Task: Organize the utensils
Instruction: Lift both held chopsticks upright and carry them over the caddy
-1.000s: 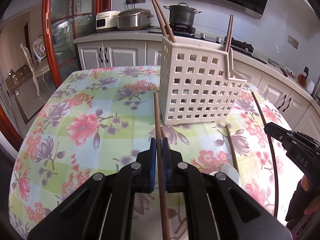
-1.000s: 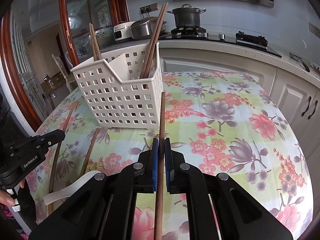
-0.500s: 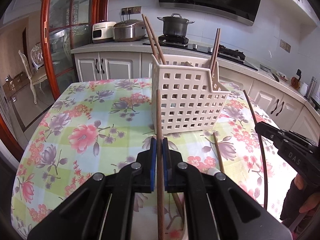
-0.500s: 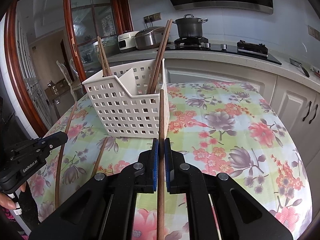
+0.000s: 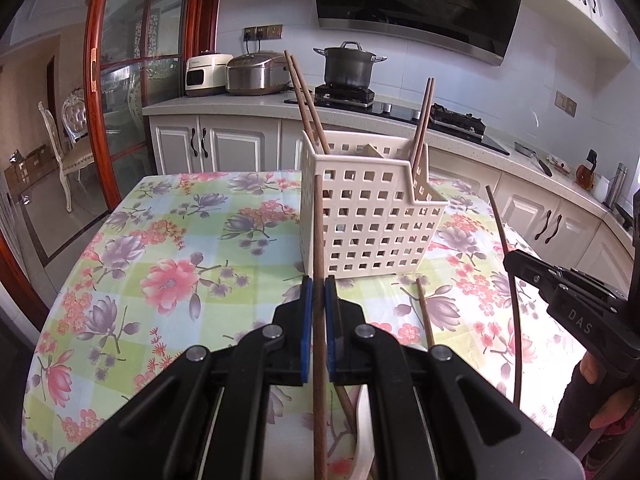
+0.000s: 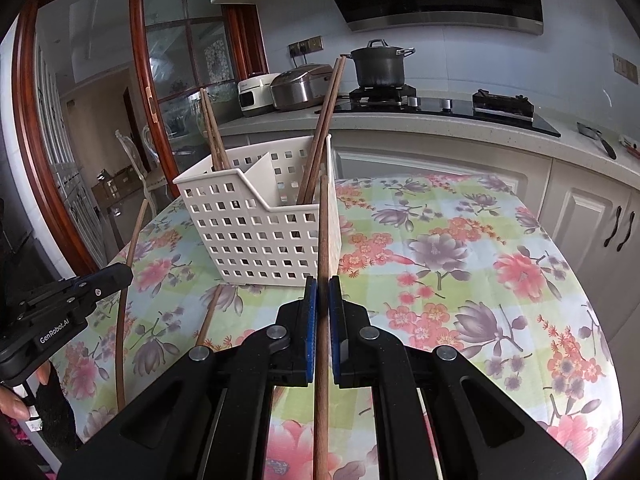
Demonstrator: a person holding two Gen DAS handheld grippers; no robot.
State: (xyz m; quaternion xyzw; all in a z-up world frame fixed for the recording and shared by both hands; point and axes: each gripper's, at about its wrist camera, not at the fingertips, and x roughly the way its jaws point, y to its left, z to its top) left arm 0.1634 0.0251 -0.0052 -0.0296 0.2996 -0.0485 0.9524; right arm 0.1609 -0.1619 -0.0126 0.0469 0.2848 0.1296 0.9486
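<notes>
A white perforated utensil basket (image 5: 372, 216) stands on the floral tablecloth and also shows in the right wrist view (image 6: 264, 236). It holds two pairs of brown chopsticks (image 5: 306, 100), one pair at each end. My left gripper (image 5: 319, 292) is shut on a brown chopstick (image 5: 319, 240) whose tip points up in front of the basket. My right gripper (image 6: 322, 292) is shut on another brown chopstick (image 6: 323, 232), tip level with the basket rim. Each gripper shows in the other's view, the right (image 5: 516, 264) and the left (image 6: 116, 276).
A loose chopstick (image 5: 424, 312) and a white spoon (image 5: 364, 432) lie on the table (image 5: 172, 264) in front of the basket. Behind are a counter with a pot (image 5: 348, 66), rice cookers (image 5: 256, 74), and a red-framed glass door (image 5: 120, 92) at left.
Both grippers have risen and tilted up with their chopsticks, so the basket sits lower and farther in both views. Both chopstick tips now stand near the basket's rim height.
</notes>
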